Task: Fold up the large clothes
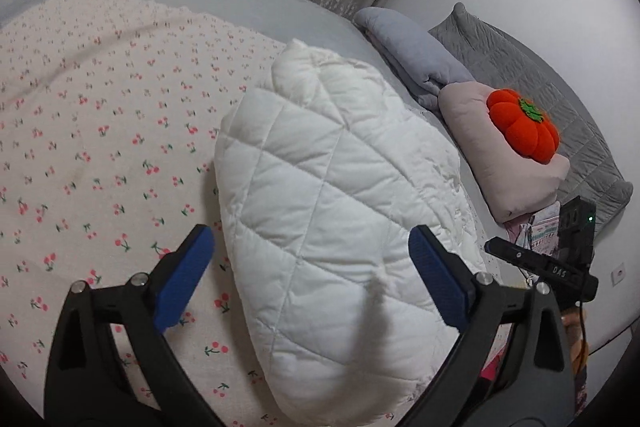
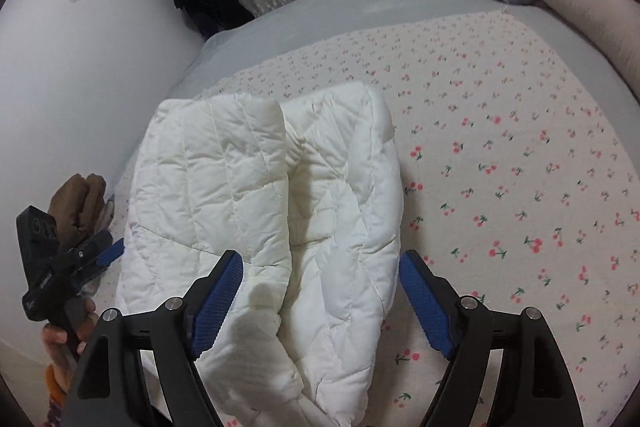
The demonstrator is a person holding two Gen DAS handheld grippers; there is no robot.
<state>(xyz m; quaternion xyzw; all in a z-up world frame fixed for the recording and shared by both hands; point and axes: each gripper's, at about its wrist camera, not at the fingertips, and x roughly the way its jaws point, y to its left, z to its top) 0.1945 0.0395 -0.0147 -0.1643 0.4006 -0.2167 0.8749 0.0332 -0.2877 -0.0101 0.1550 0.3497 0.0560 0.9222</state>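
Jaws wide; white quilted jacket lies btwn, seemingly untouched.

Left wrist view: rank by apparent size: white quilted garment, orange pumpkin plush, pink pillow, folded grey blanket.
1. white quilted garment, largest by far, though nearest the camera.
2. pink pillow and folded grey blanket: look alike, not ranked.
3. orange pumpkin plush, smallest; it lies on the pillow.

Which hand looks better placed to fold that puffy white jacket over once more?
Probably right: the right tool is open astride the jacket at its two folded halves. The left tool is open over one rounded end.
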